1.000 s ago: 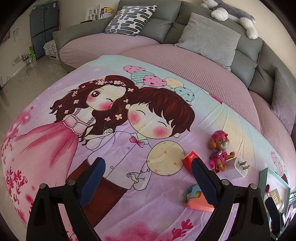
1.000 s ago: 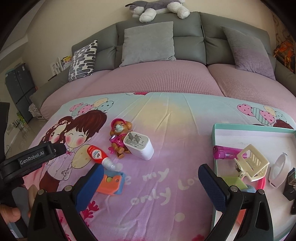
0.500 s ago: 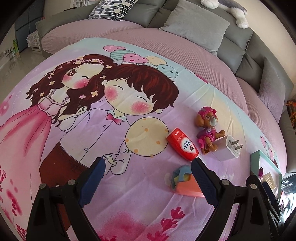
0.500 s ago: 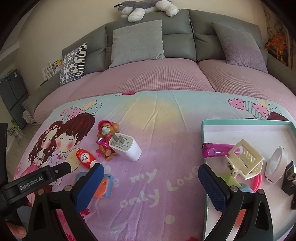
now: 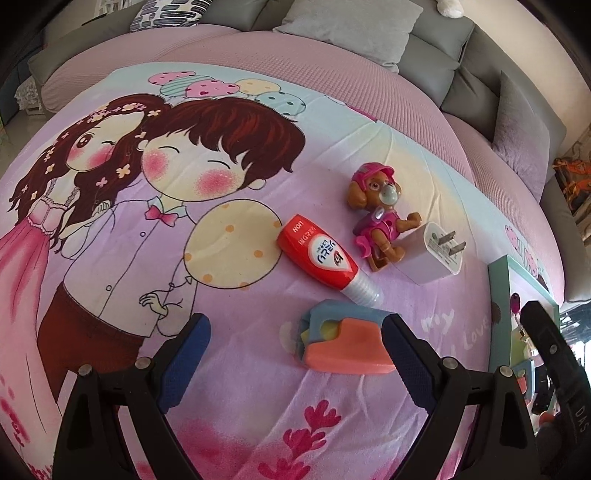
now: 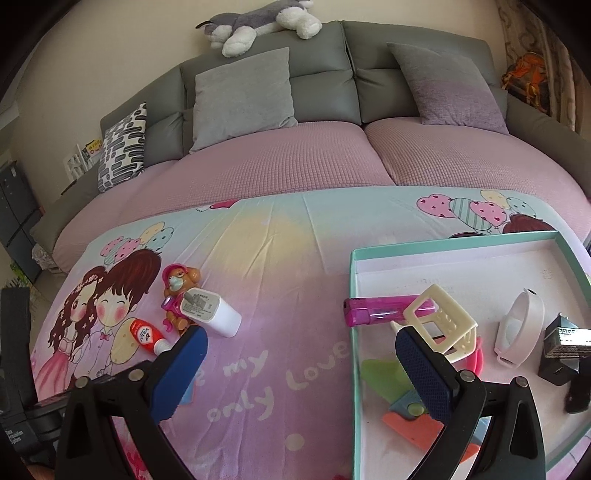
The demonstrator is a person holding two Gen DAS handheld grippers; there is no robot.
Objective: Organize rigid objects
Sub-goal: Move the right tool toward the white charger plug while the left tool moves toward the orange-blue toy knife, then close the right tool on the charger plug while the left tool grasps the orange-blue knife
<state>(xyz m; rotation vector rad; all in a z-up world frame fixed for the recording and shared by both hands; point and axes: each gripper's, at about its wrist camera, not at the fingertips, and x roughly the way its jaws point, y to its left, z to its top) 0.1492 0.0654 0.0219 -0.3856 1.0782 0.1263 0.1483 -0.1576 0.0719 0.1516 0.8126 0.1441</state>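
Observation:
My left gripper (image 5: pixel 295 350) is open, low over the cartoon bedsheet. An orange and blue plastic toy (image 5: pixel 343 345) lies between its fingers, close to the right one. Beyond it lie a red tube (image 5: pixel 321 256), a pink toy dog (image 5: pixel 376 218) and a white charger plug (image 5: pixel 434 251). My right gripper (image 6: pixel 301 360) is open and empty over the left rim of a teal tray (image 6: pixel 354 332). The tray holds a pink lighter (image 6: pixel 384 312), a cream clip (image 6: pixel 441 319), a white oval piece (image 6: pixel 522 323) and other items. The dog (image 6: pixel 179 291), charger (image 6: pixel 212 310) and tube (image 6: pixel 147 336) lie to its left.
The sheet covers a pink mattress with grey cushions (image 6: pixel 242 96) and a plush husky (image 6: pixel 258 24) on the grey backrest. The tray edge (image 5: pixel 498 295) shows at the right of the left wrist view, with the right gripper's body beside it.
My left gripper has moved forward and right, so the orange and blue toy now lies between its fingers. My right gripper has shifted right, over the tray's rim.

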